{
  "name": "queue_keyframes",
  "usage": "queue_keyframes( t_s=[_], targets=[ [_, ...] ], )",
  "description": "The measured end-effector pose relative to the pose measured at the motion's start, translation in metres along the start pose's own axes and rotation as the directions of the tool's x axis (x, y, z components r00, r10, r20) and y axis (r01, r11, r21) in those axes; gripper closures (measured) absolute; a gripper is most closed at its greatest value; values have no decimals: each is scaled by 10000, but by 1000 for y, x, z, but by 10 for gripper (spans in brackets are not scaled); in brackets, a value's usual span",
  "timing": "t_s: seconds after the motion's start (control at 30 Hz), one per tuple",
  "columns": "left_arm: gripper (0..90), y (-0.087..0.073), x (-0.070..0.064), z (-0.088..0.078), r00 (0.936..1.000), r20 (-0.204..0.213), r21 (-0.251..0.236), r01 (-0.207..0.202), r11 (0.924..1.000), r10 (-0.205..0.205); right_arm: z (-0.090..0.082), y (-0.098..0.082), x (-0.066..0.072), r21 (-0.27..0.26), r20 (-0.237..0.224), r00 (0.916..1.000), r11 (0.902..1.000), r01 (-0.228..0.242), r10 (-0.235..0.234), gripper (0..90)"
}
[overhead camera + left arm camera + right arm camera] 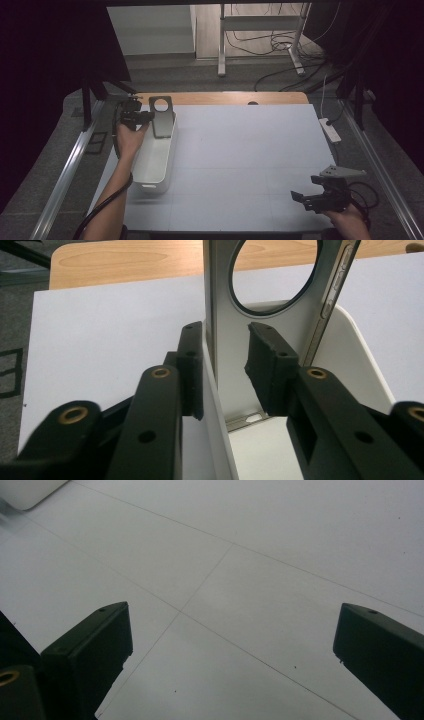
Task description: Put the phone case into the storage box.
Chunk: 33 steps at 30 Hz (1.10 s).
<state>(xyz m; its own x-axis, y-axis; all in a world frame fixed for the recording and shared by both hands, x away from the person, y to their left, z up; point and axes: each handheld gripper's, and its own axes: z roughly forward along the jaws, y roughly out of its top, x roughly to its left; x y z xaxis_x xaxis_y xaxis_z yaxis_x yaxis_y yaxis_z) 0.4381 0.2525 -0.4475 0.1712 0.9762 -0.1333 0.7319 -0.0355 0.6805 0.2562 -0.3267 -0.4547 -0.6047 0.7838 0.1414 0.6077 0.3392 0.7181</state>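
A long white bin stands at the table's left side. A grey metal stand with a round hole rests upright against the bin's far end. My left gripper is level with the stand's left edge. In the left gripper view the stand rises just past the gripper. Its jaws are apart: one is outside the bin wall, the other inside the bin, and neither pad presses on anything. My right gripper hovers wide open over bare table at the near right, with nothing between its jaws.
The white tabletop stretches between the two hands, with a wooden strip along its far edge. A white power strip lies off the right edge. A corner of the bin appears in the right gripper view.
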Motion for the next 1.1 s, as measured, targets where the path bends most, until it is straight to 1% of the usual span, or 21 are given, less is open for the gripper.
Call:
queue_keyframes(
  t_s=[0.1,0.2,0.27,0.3,0.37,0.4,0.47,0.53,0.57,0.6,0.63,0.67,0.7,0.77,0.87,0.93,1.0,1.03,1.07,1.1],
  targets=[
    [607,0,1,1,9998,175,-34,-73,10000,73,0,0,0,-3,-2,10000,10000,17,-17,27],
    [540,0,1,2,9997,140,-27,-182,9998,182,0,0,0,14,-8,10000,10000,15,-15,27],
    [479,-1,1,2,9997,137,-41,-179,9998,179,0,0,0,20,-19,10000,10000,11,-11,27],
    [479,-1,2,2,9998,155,-47,-136,9999,137,0,0,0,27,-24,10000,10000,8,-8,27],
    [446,-1,3,2,9995,309,-83,-57,9999,59,0,0,0,22,-27,10000,10000,10,-10,27],
    [414,-1,3,3,9992,385,-56,-43,10000,46,0,0,0,23,-28,10000,10000,8,-8,27],
    [374,-2,4,3,9990,427,-98,-138,9999,142,0,0,0,26,-36,10000,10000,8,-8,27],
    [333,-2,5,3,9986,510,-97,-129,9999,133,0,0,-1,34,-39,10000,10000,3,-3,27],
    [321,-2,6,3,9977,656,-111,-140,9998,147,0,0,-1,30,-39,10000,10000,3,-3,27],
    [285,-3,7,3,9962,868,-169,-94,9998,108,0,0,-1,26,-39,10000,10000,6,-6,27],
    [255,-3,7,3,9962,868,-169,-94,9998,108,0,0,-1,26,-39,10000,10000,6,-6,27],
    [255,-4,7,3,9940,1087,-265,-48,9996,76,0,0,0,23,-40,10000,10000,4,-4,27],
    [214,-4,7,3,9930,1176,-317,-103,9994,140,0,0,-1,23,-43,10000,10000,5,-5,27],
    [172,-4,7,2,9914,1283,-318,-219,9993,258,0,0,0,11,-48,10000,10000,-7,7,27],
    [132,-5,7,2,9905,1339,-274,-267,9993,302,0,0,0,38,-53,10000,10000,-30,31,27],
    [116,-5,7,2,9903,1334,-181,-381,9991,402,0,0,0,44,-56,10000,10000,-29,30,27],
    [95,-5,7,2,9878,1491,-159,-429,9990,448,0,0,0,41,-56,10000,10000,-35,35,27],
    [88,-5,7,2,9875,1493,-132,-482,9988,496,0,0,0,37,-53,10000,10000,-31,31,27],
    [82,-5,7,2,9873,1522,-84,-439,9990,447,0,0,0,31,-56,10000,10000,-15,15,27],
    [74,-4,8,3,9863,1571,-13,-515,9987,511,0,0,0,29,-56,10000,10000,-14,14,27]
  ],
)
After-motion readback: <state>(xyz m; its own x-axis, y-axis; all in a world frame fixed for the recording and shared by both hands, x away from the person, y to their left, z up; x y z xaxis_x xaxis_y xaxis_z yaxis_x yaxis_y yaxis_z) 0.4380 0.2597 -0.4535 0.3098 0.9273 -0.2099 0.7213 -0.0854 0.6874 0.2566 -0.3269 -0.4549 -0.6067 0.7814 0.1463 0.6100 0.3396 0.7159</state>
